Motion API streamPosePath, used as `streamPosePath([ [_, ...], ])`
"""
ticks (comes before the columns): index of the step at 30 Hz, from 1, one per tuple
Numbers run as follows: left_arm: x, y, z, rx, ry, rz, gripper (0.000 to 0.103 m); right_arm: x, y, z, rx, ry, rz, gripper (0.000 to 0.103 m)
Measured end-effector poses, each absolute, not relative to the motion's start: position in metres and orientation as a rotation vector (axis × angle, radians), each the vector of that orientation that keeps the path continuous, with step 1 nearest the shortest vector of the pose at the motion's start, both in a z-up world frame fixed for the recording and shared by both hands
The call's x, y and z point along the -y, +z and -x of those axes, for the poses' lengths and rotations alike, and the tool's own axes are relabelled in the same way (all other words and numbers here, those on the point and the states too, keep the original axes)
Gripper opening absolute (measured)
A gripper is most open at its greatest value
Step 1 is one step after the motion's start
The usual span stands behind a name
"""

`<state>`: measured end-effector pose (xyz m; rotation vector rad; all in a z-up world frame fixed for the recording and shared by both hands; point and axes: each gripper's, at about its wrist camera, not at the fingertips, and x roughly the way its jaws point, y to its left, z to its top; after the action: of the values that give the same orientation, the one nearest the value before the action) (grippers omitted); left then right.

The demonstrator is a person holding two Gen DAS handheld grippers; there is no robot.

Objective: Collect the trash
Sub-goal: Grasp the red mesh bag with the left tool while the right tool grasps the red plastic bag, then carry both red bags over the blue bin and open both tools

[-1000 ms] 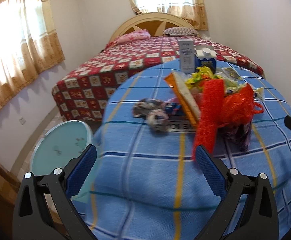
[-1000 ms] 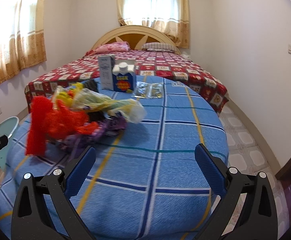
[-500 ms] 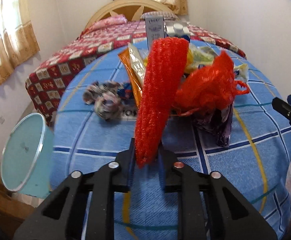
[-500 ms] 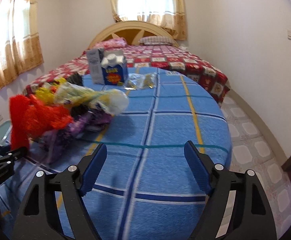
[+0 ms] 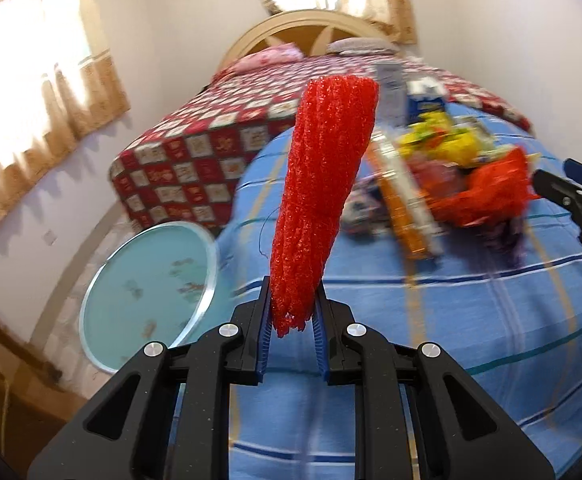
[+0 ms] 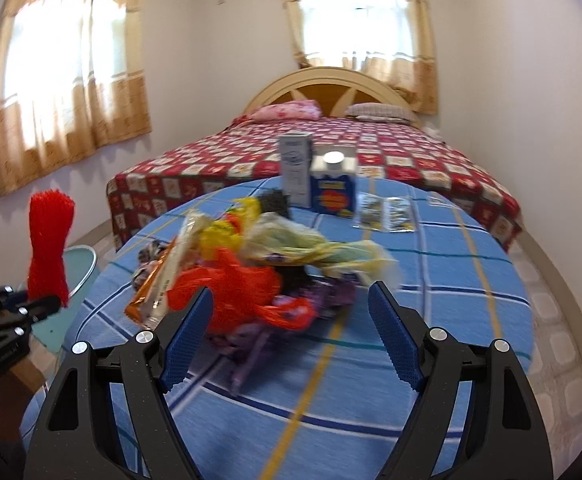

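My left gripper [image 5: 291, 312] is shut on the lower end of a red foam net sleeve [image 5: 323, 184], which stands upright above the table's left edge. From the right wrist view the sleeve [image 6: 49, 248] and left gripper [image 6: 39, 306] show at far left, beside a teal bin [image 6: 79, 264]. My right gripper [image 6: 291, 289] is open and low over the table. Just ahead of its fingers lies the trash pile: an orange net bag [image 6: 243, 292], a yellow-green plastic bag [image 6: 311, 244], an orange wrapper [image 6: 159, 284] and purple wrappers [image 6: 323, 296]. Its pads press on nothing.
The round table has a blue checked cloth [image 6: 431, 280]. At its far edge stand a grey carton [image 6: 295, 168] and a blue carton [image 6: 333, 188], with sachets [image 6: 387, 212] beside them. The teal bin [image 5: 151, 292] stands on the floor left of the table. A bed [image 6: 371, 148] lies behind.
The left gripper went from wide open to shut on the red sleeve and carried it left, off the pile. The right gripper narrowed a little and swung left to face the pile.
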<state>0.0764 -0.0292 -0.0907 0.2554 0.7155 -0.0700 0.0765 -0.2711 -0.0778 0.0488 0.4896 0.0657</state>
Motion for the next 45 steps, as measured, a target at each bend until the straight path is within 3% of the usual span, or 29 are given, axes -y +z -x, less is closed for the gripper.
streamPosePath([
  [2, 0.013, -0.095, -0.081, -0.737, -0.027, -0.241, 0.018, 0.264, -0.082, -0.083, -0.508, 0.086, -0.046, 0.076],
  [4, -0.001, -0.098, -0.084, -0.751, 0.006, -0.23, 0.018, 0.254, -0.087, -0.09, -0.531, 0.113, -0.024, 0.064],
  [8, -0.018, -0.102, -0.086, -0.766, 0.031, -0.215, 0.018, 0.245, -0.094, -0.096, -0.57, 0.175, -0.013, 0.025],
  [11, -0.026, -0.1, -0.087, -0.76, 0.036, -0.206, 0.018, 0.239, -0.092, -0.093, -0.564, 0.198, 0.011, 0.015],
  [22, -0.073, -0.084, -0.097, -0.734, 0.18, -0.163, 0.019, 0.205, -0.046, -0.083, -0.455, 0.292, 0.02, 0.013],
  [45, -0.15, -0.08, -0.114, -0.759, 0.361, -0.111, 0.02, 0.107, -0.039, -0.145, -0.474, 0.424, 0.111, 0.013],
])
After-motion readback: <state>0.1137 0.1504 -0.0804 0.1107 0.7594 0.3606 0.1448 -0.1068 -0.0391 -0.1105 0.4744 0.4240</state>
